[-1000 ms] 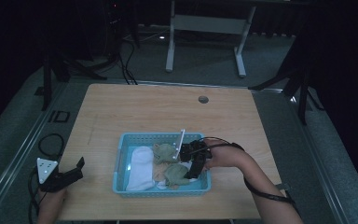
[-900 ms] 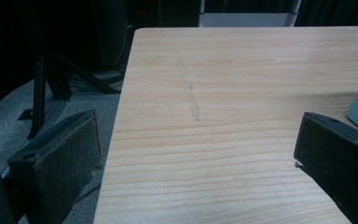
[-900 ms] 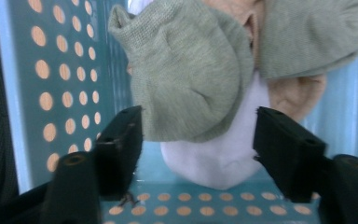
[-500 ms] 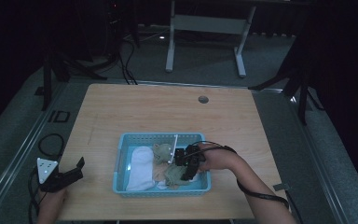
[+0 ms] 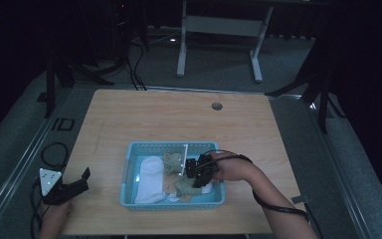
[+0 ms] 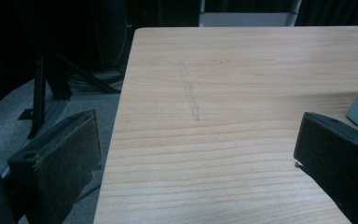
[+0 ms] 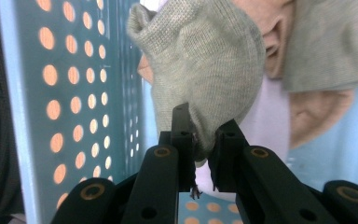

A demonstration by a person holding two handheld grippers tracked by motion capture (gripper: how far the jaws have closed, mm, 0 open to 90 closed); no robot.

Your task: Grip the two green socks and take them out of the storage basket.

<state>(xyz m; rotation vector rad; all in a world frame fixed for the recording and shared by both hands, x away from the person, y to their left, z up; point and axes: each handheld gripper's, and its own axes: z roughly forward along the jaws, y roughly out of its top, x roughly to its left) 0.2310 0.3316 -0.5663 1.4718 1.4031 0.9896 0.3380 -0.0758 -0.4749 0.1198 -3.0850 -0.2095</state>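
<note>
Wooden table [image 5: 179, 119]; white sock [image 5: 149, 179] in basket's left half; metal stand [image 5: 219, 25] behind.

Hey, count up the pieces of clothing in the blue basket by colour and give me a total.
Soft knitted pieces in the light blue perforated plastic basket, as far as the pile shows:
White: 1
Grey-green: 2
Peach-tan: 1
Total: 4; others may lie hidden underneath.

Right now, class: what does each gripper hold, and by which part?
Right gripper pinches the grey-green knitted sock by its lower edge; left gripper holds nothing.
</note>
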